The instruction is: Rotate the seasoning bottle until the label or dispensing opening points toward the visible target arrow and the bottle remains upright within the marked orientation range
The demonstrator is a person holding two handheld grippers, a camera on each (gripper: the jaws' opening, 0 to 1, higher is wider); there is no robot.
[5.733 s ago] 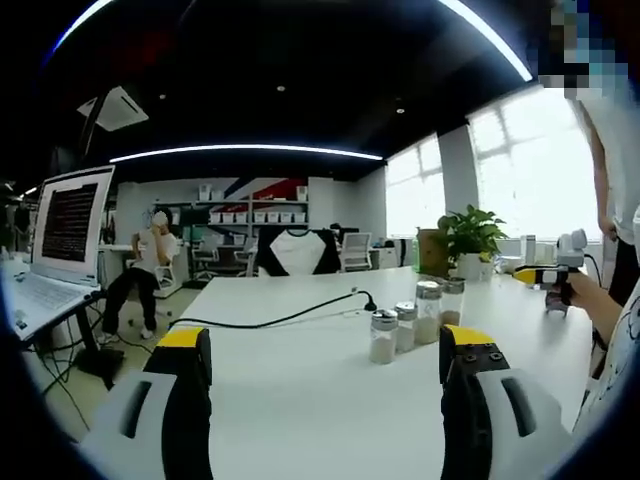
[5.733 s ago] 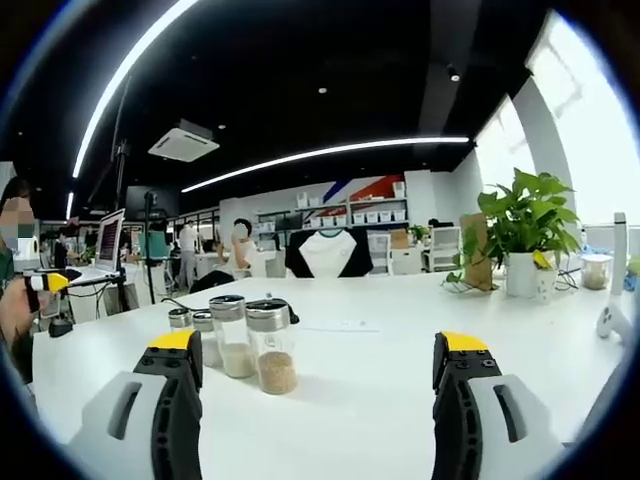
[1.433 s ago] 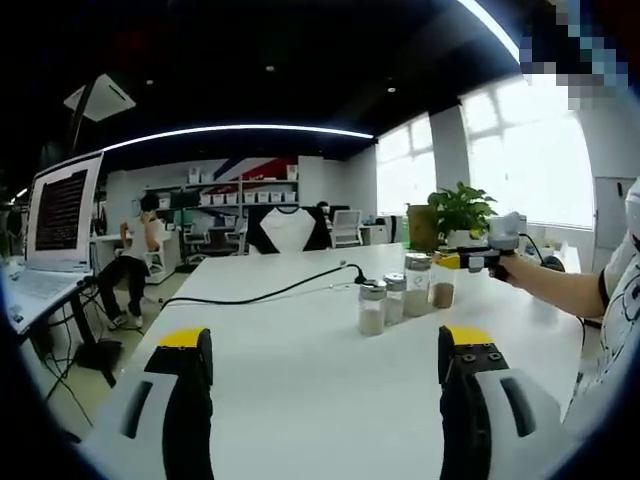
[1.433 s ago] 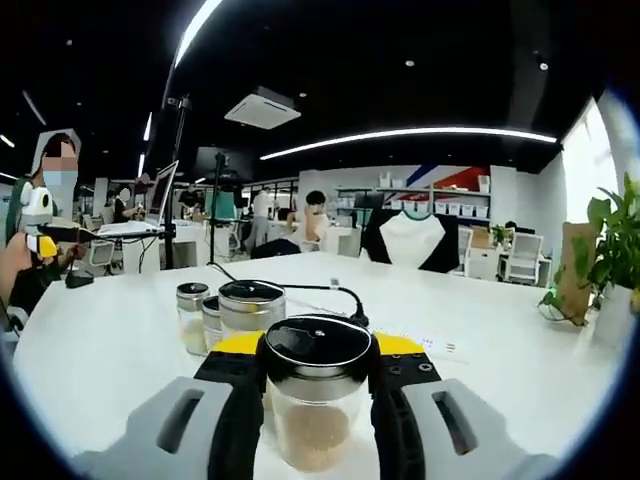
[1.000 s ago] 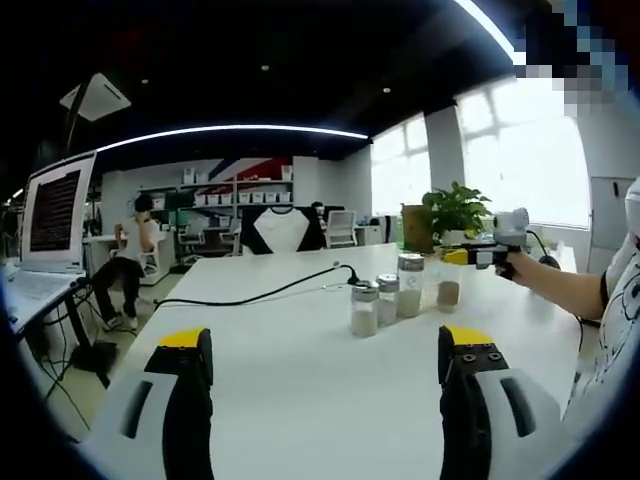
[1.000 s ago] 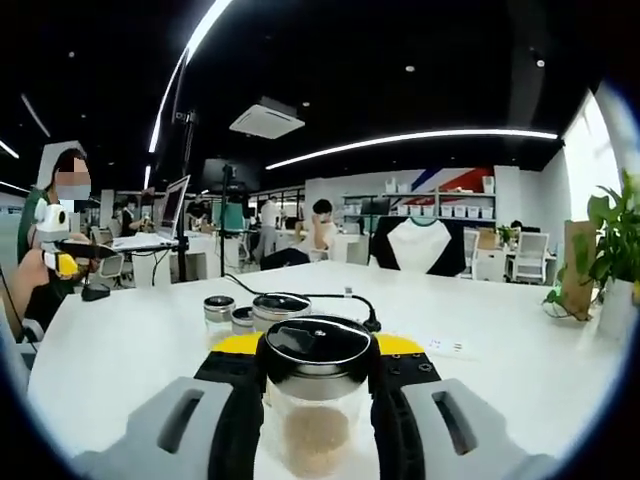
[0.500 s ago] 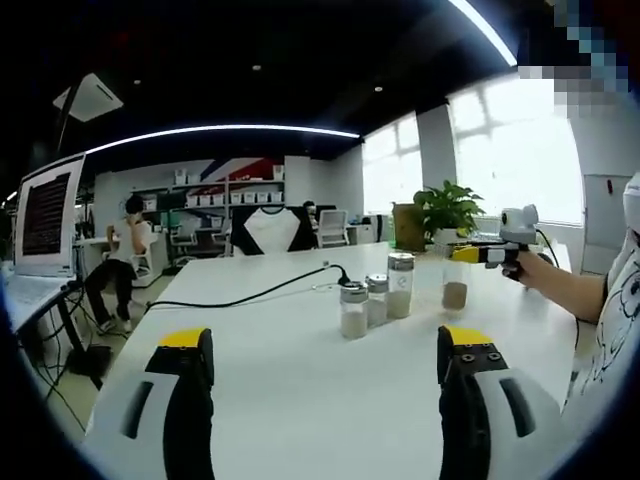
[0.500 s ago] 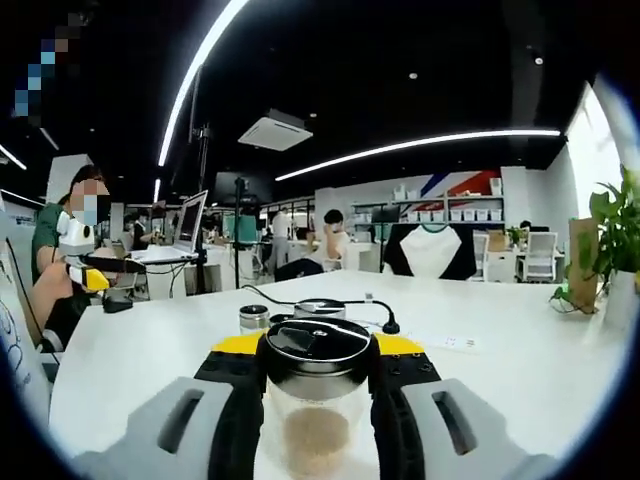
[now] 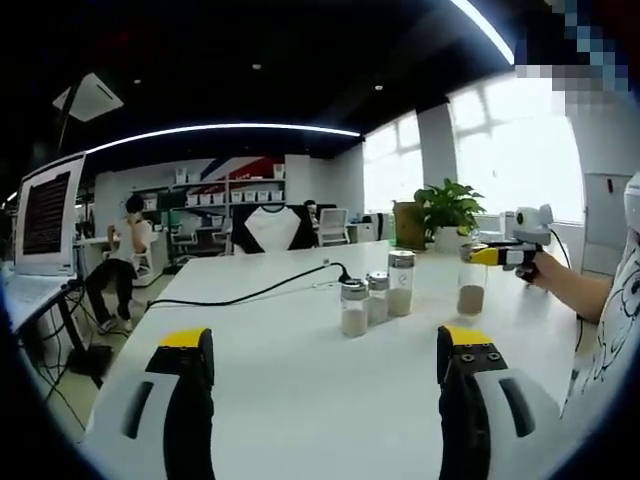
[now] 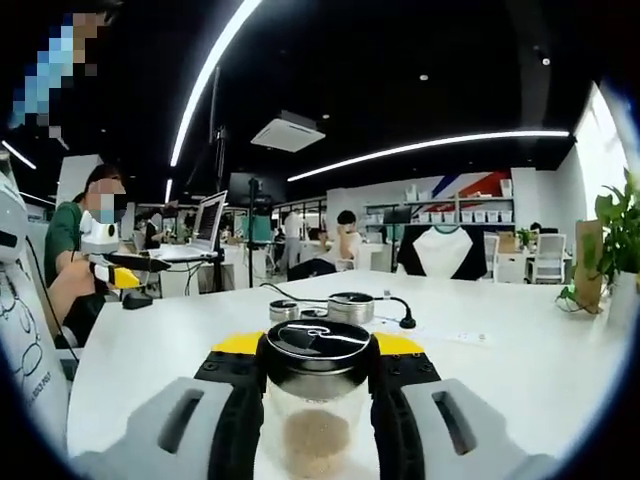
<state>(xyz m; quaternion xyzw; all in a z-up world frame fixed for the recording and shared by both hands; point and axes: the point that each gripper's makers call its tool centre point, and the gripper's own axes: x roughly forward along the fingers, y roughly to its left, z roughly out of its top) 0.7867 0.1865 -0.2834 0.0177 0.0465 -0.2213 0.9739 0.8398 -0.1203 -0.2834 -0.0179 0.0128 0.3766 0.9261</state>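
Seasoning bottle (image 10: 316,395), pinched upright between right tongs (image 10: 316,372), now apart from the three other bottles (image 9: 374,301) on the white tabletop (image 9: 290,370), after standing in line with them moments ago. Left tongs (image 9: 325,352) spread and idle. Turning likely underway; no target arrow discernible.

Open-plan office, pretty clearly: long white table (image 9: 300,370), laptop (image 9: 45,215) on a stand, swivel chairs (image 9: 328,226), shelves (image 9: 215,198) of white boxes at the back (people working at desks (image 10: 75,250) too), strip lights (image 10: 430,145) overhead.
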